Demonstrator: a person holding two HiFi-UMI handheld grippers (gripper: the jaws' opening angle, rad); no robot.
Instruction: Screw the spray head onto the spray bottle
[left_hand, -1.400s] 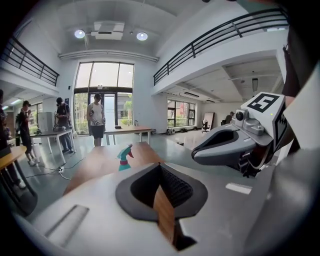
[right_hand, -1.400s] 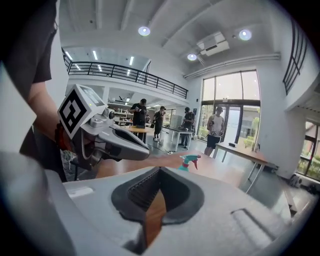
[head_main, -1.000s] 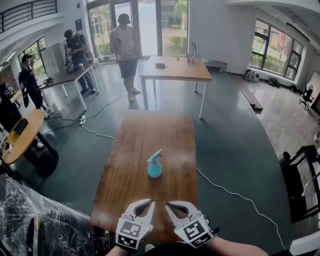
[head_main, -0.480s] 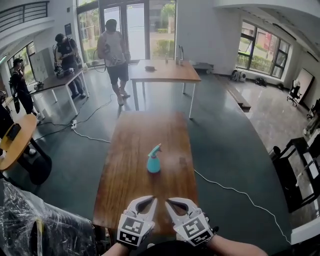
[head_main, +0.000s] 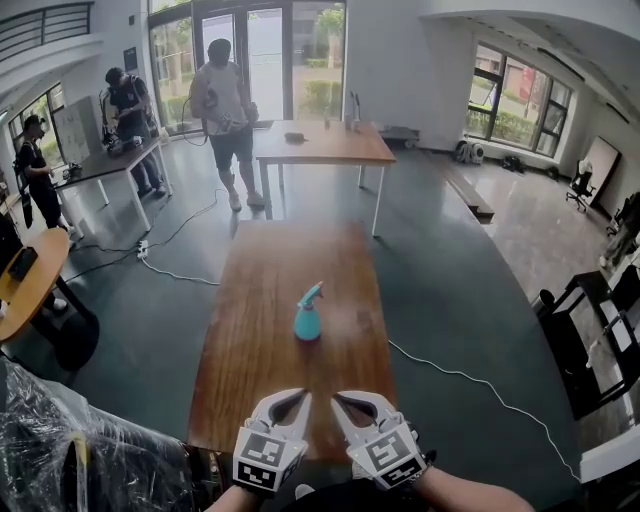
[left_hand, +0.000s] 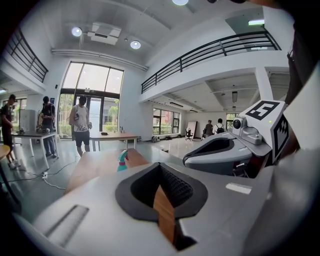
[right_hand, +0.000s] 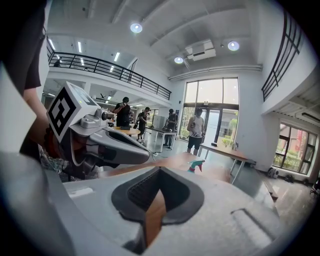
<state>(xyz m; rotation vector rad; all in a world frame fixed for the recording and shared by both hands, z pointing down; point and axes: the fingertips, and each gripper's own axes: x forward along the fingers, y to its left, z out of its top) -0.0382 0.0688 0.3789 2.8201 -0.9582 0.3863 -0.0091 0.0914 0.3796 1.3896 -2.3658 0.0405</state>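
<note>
As the spray head (head_main: 312, 293) already sits on the spray bottle (head_main: 307, 324), which stands upright in the middle of the bench (head_main: 250, 330), the screwing looks finished. How tight it is, I cannot tell. The left tool (head_main: 290, 408) and the right tool (head_main: 350, 408) are both closed on nothing at the near edge, well apart from the bottle. Since a second ago, the bottle and both tools have kept nearly the same places.

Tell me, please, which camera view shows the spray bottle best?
The head view: the spray bottle stands whole and unobstructed on the wooden table. The gripper views catch only its small upper part, over the shut left claw and right claw.
</note>
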